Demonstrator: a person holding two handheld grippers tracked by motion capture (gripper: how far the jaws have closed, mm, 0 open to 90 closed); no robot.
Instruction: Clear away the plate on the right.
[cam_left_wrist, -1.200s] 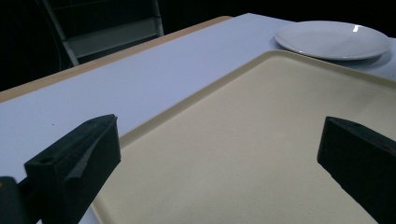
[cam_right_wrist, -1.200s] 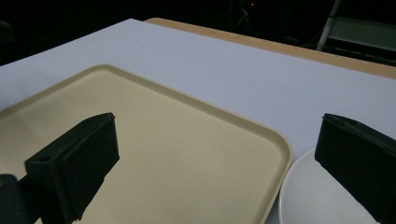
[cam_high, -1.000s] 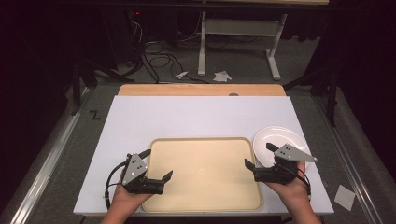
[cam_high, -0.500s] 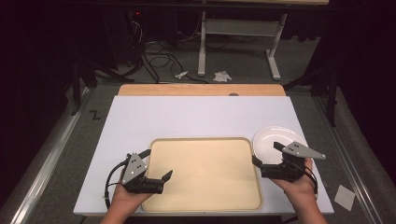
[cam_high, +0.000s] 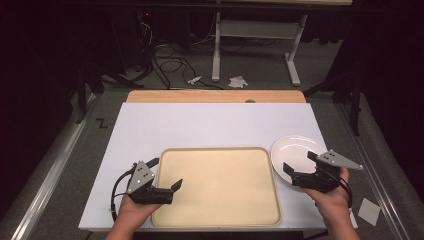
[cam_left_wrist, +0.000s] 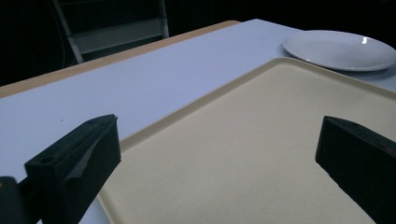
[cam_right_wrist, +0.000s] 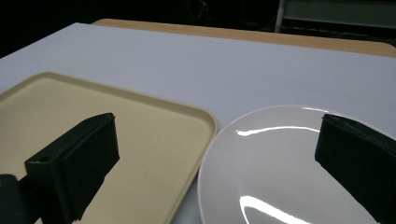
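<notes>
You hold a claw in each hand over a white desk (cam_high: 210, 125) seen from above. Your left claw (cam_high: 166, 174) sits at the near left corner of a beige tray (cam_high: 220, 200), with its jaws spread wide apart and nothing between them. One jaw reaches over the tray's left rim and the other lies over the tray's bare surface. In the left gripper view the tray (cam_left_wrist: 261, 154) stretches away between the two black jaws.

Your right claw (cam_high: 300, 164) is at the right side of the desk, over the near edge of a round white plate (cam_high: 295, 150). Its jaws are also wide apart and empty. In the right gripper view the plate (cam_right_wrist: 280, 163) lies between the jaws, with the left jaw over the tray's right corner (cam_right_wrist: 154, 135) and the right jaw over the plate's far side. Whether the jaws touch the plate cannot be told.

The plate rests on the desk just beside the tray's far right corner, its rim very close to the tray's rim. It looks empty and glossy, and so does the tray. A strip of wood (cam_high: 215, 96) runs along the desk's far edge.
</notes>
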